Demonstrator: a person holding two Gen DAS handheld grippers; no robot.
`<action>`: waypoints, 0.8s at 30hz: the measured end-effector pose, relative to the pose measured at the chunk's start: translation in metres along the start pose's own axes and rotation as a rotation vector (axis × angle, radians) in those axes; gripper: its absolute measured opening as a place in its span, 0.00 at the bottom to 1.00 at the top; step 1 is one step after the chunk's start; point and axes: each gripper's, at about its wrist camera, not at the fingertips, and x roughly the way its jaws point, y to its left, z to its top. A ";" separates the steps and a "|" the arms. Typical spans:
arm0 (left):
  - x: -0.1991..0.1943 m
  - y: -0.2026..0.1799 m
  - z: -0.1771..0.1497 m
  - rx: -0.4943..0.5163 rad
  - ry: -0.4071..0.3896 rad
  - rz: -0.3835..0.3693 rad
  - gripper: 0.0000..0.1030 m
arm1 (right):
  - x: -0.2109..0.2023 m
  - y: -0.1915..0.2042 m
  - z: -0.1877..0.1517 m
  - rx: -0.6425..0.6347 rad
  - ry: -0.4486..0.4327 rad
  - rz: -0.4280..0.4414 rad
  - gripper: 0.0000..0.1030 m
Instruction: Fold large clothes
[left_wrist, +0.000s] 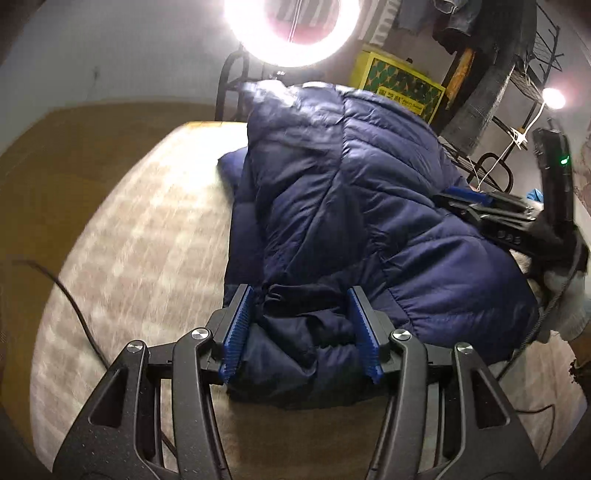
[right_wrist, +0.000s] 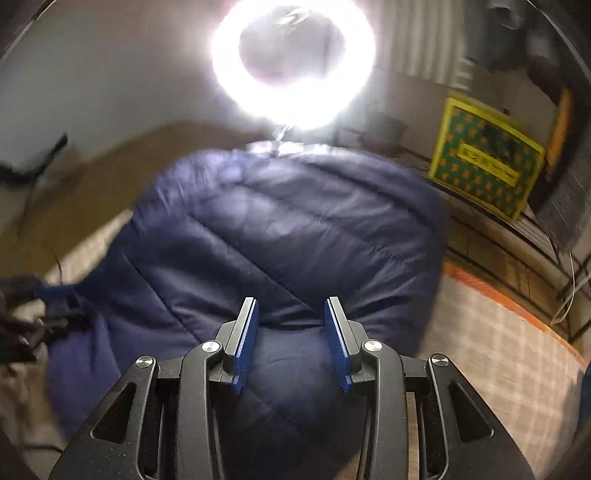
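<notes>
A large navy quilted puffer jacket (left_wrist: 351, 184) lies bunched on a beige checked surface (left_wrist: 140, 229). My left gripper (left_wrist: 300, 325) is at the jacket's near edge, and a thick fold of dark fabric fills the gap between its blue pads (left_wrist: 236, 332), which press on it. In the right wrist view the jacket (right_wrist: 277, 229) spreads under my right gripper (right_wrist: 291, 332), whose pads stand apart over smooth fabric and pinch nothing. The right gripper (left_wrist: 454, 201) also shows at the jacket's right side in the left wrist view. The left gripper (right_wrist: 44, 306) is a blur at the left edge.
A bright ring light (left_wrist: 291, 22) stands beyond the jacket. A yellow and green box (left_wrist: 399, 85) and a black metal rack (left_wrist: 517, 110) are at the back right. A black cable (left_wrist: 74, 302) crosses the surface on the left. An orange-trimmed edge (right_wrist: 509, 302) bounds it on the right.
</notes>
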 end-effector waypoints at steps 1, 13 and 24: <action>-0.001 -0.001 -0.003 0.014 0.004 0.006 0.54 | 0.005 0.001 -0.004 0.000 0.015 0.006 0.35; -0.051 0.006 0.020 -0.016 -0.135 -0.043 0.54 | -0.073 -0.047 -0.013 0.141 -0.042 0.109 0.34; 0.007 -0.003 0.044 0.016 -0.025 -0.021 0.54 | -0.125 0.004 -0.080 -0.001 0.025 0.036 0.38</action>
